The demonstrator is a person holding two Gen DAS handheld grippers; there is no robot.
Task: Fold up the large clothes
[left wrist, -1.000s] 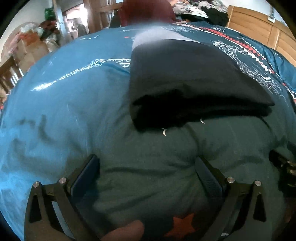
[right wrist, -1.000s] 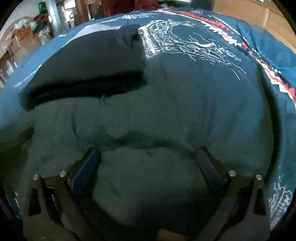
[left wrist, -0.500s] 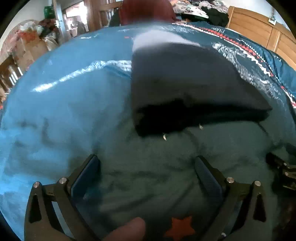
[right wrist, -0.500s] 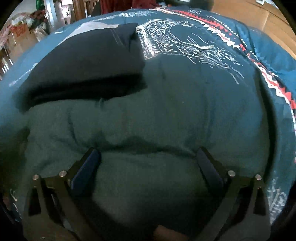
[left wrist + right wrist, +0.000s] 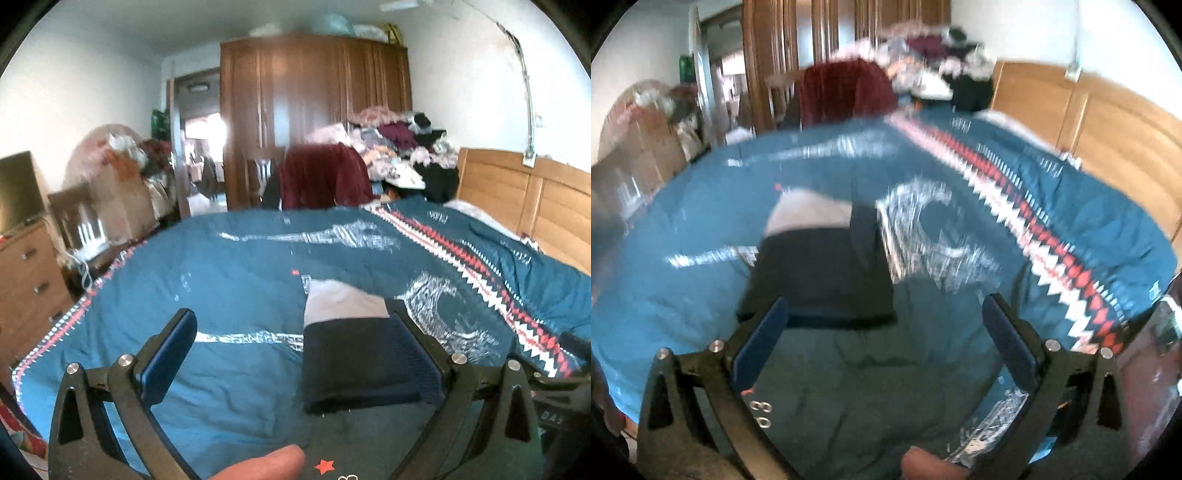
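A dark green garment (image 5: 373, 439) with a red star lies bunched at the near edge of the bed, and it also fills the lower right wrist view (image 5: 871, 387). Just beyond it sits a folded navy garment (image 5: 351, 365) (image 5: 820, 273) with a pale folded piece (image 5: 340, 301) behind it. My left gripper (image 5: 295, 350) hangs open above the green garment, holding nothing. My right gripper (image 5: 884, 332) is open too, above the same garment and empty. The right wrist view is blurred.
The bed carries a teal cover (image 5: 221, 280) with a red and white zigzag band. A wooden headboard (image 5: 517, 199) stands at the right, a wardrobe (image 5: 314, 118) and a clothes pile (image 5: 399, 155) at the back, a dresser (image 5: 26, 288) at the left.
Both grippers have risen and tilted up from close over the green garment, so the room now shows. Both stayed open and took hold of nothing.
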